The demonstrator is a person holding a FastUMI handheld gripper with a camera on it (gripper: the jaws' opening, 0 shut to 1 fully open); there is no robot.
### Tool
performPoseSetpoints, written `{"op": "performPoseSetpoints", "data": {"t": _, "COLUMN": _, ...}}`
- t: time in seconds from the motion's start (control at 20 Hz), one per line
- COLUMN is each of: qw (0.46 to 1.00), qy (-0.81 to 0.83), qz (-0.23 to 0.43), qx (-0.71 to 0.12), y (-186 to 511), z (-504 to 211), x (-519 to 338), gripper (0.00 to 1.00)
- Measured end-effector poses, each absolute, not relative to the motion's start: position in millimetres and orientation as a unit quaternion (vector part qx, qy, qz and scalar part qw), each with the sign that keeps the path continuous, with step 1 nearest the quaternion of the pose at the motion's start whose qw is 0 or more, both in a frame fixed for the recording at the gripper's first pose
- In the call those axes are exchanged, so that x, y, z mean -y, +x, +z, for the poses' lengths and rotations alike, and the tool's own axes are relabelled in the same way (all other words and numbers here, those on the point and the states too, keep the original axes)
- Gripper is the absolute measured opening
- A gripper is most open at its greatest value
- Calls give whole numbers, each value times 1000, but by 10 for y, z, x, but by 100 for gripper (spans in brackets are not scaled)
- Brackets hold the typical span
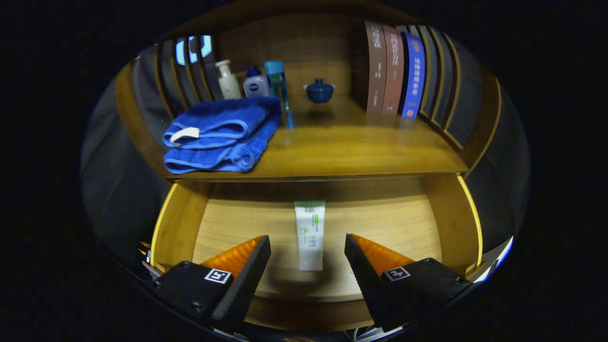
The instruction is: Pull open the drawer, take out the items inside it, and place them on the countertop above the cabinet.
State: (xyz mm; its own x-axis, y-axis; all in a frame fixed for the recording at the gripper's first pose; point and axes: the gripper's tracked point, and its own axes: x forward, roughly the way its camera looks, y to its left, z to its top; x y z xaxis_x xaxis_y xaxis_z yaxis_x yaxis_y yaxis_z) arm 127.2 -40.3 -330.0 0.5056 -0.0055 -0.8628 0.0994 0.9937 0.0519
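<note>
The wooden drawer is pulled open below the countertop. A white and green tube lies flat on the drawer floor, lengthwise, its near end between my fingertips. My gripper hovers over the drawer, open, with one finger on each side of the tube and a clear gap to it on both sides. A folded blue towel rests on the countertop's left part, near its front edge.
At the back of the countertop stand a white pump bottle, a small white and blue bottle, a tall clear blue bottle and a blue lidded bowl. Several books stand upright at the right. Slatted side panels enclose the shelf.
</note>
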Motion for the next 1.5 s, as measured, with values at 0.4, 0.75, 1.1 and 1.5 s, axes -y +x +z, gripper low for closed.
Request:
{"op": "performPoseSetpoints", "data": {"t": 0.4, "qw": 807, "qy": 43, "qz": -36, "qx": -588, "y": 1249, "z": -3857, "x": 420, "gripper": 99}}
{"op": "performPoseSetpoints", "data": {"t": 0.75, "qw": 772, "qy": 14, "qz": -38, "qx": -634, "y": 1168, "z": -4084, "x": 439, "gripper": 99}}
{"op": "performPoseSetpoints", "data": {"t": 1.1, "qw": 763, "qy": 6, "qz": -33, "qx": -645, "y": 1153, "z": -4179, "x": 383, "gripper": 92}}
{"op": "performPoseSetpoints", "data": {"t": 1.5, "qw": 774, "qy": -5, "qz": -12, "qx": -633, "y": 1169, "z": -4174, "x": 380, "gripper": 46}}
